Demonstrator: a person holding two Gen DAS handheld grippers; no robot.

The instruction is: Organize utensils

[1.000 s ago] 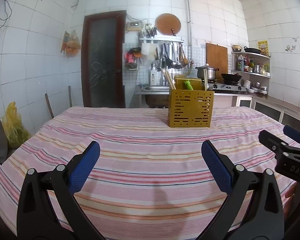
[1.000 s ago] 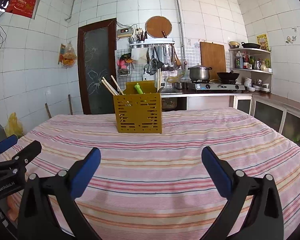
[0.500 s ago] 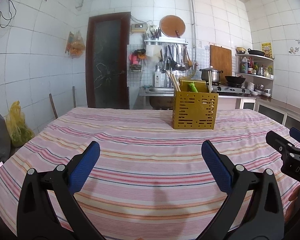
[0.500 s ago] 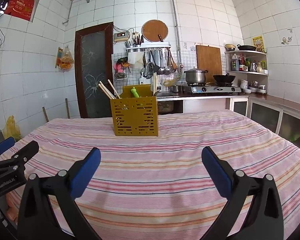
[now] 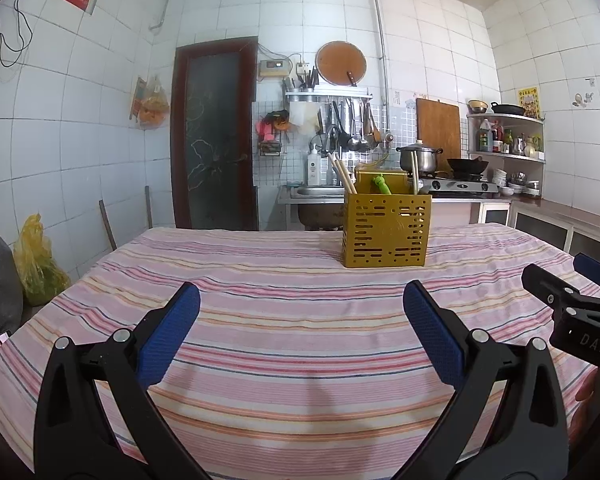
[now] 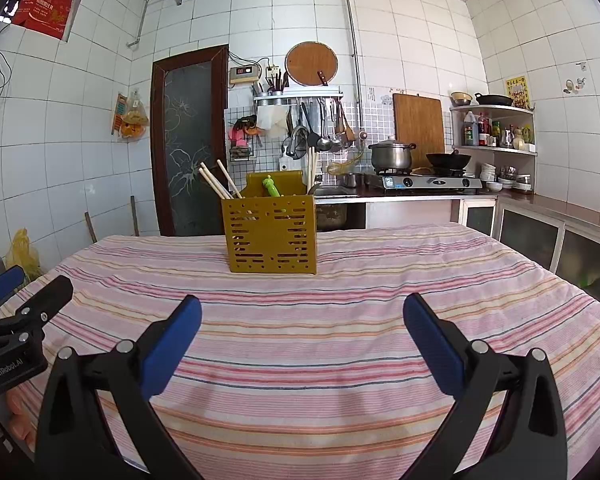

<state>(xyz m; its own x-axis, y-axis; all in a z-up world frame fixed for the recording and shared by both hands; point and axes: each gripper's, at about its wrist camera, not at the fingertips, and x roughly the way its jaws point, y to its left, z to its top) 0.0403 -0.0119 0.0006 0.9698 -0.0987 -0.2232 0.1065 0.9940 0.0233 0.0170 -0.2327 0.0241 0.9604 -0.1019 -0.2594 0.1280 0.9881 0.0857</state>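
A yellow perforated utensil holder (image 5: 386,230) stands on the striped tablecloth (image 5: 284,320), also in the right wrist view (image 6: 272,234). It holds wooden chopsticks (image 6: 220,184) on its left side, a green-handled utensil (image 6: 271,187) in the middle and more chopsticks (image 5: 414,174) on its right side. My left gripper (image 5: 300,306) is open and empty above the near part of the table. My right gripper (image 6: 300,314) is open and empty beside it, also seen at the right edge of the left wrist view (image 5: 572,300).
The table (image 6: 500,280) fills the foreground. Behind it are a sink counter, a stove (image 6: 424,182) with a pot (image 6: 390,154) and wok, a rack of hanging tools (image 6: 320,128) and a dark door (image 5: 216,132). A yellow bag (image 5: 36,260) sits at the left.
Both grippers have tilted upward and drawn back a little, so the holder sits lower and slightly smaller in both views. Both stay open and empty.
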